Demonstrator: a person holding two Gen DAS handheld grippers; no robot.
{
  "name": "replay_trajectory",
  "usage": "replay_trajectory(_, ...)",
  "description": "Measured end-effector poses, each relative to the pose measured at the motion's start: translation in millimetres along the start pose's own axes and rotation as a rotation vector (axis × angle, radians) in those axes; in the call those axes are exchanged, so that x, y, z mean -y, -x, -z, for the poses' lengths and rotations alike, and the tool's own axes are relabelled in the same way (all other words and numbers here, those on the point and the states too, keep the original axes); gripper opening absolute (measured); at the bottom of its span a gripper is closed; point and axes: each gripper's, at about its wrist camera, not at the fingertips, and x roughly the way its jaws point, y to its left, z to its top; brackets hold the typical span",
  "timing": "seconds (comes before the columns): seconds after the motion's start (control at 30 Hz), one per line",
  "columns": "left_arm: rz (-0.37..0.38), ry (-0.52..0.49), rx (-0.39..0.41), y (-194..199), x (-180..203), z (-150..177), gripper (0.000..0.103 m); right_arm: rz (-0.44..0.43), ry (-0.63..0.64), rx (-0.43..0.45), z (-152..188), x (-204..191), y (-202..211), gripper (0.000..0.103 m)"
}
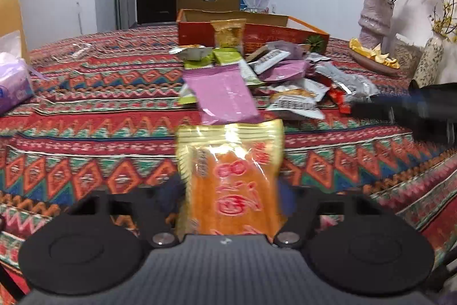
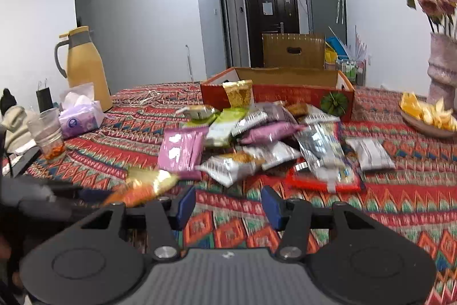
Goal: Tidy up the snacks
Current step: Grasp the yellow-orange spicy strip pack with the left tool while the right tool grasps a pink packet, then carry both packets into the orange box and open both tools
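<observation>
The fingers of the left gripper (image 1: 228,190) are largely hidden in the left wrist view behind the orange and gold snack packet (image 1: 230,176) that is clamped between them; only dark blue edges of the pads are seen at either side of the packet, and its lower end is cut off by the gripper body. The printing on the packet is blurred and cannot be read. In the right wrist view the same packet (image 2: 142,186) is seen at the left, smeared by motion, with the left gripper behind it reduced to a dark blur.

The right gripper (image 2: 228,206) is held with its jaws wide apart, nothing between the blue pads (image 2: 185,205), above the patterned tablecloth (image 2: 228,230). In the left wrist view it is shown only as a dark blurred shape (image 1: 414,105) at the right edge, near the pile.

The pile of snack packets (image 2: 265,139) is spread on the cloth in front of the red cardboard box (image 2: 285,93), with a pink packet (image 2: 182,150) at its near left and a gold packet (image 2: 238,93) leaned upright against the box front. Individual labels are too blurred to be made out. The interior floor of the box is hidden by its front wall. A yellow thermos jug (image 2: 85,67), a tissue pack (image 2: 81,116) and a plastic cup (image 2: 47,133) are seen at the left, and a vase of flowers (image 2: 442,67) is cut off at the right
</observation>
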Motion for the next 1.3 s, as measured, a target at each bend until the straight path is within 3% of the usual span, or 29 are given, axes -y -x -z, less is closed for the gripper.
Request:
replay_trajectory(0.07,0.039,-0.033,-0.015,3,-8,5,0.084,-0.004,0.019,0.008,-14,-7,-12,0.05)
replay_trajectory(0.13,0.065,-0.034,0.005,6,-13,10,0.077,-0.017,0.04,-0.023,-28,-16,-34,0.05)
replay_trajectory(0.2,0.041,-0.054,0.01,9,-17,10,0.055,-0.043,0.061,-0.056,-37,-30,-61,0.051)
replay_trajectory(0.27,0.059,0.01,0.001,13,-30,8,0.047,-0.078,0.075,-0.097,-44,-45,-93,0.056)
replay_trajectory(0.4,0.058,0.096,0.014,27,-54,10,0.044,-0.06,0.093,-0.172,-45,-66,-145,0.058)
replay_trajectory(0.43,0.048,0.107,0.02,31,-57,10,0.044,-0.065,0.094,-0.169,-44,-67,-150,0.061)
replay_trajectory(0.5,0.033,0.118,0.03,37,-60,10,0.044,-0.089,0.066,-0.175,-42,-68,-152,0.058)
replay_trajectory(0.67,0.013,0.12,0.068,51,-56,3,0.044,-0.092,0.095,-0.126,-38,-65,-123,0.03)
replay_trajectory(0.77,0.008,0.108,0.094,59,-47,-5,0.044,-0.065,0.096,-0.082,-34,-52,-90,0.022)
replay_trajectory(1.03,0.042,0.07,0.148,56,-18,-44,0.044,0.014,-0.035,0.01,-21,18,1,0.019)
replay_trajectory(1.3,0.033,0.009,0.21,19,-10,-137,0.044,0.074,-0.047,0.085,-54,89,13,0.019)
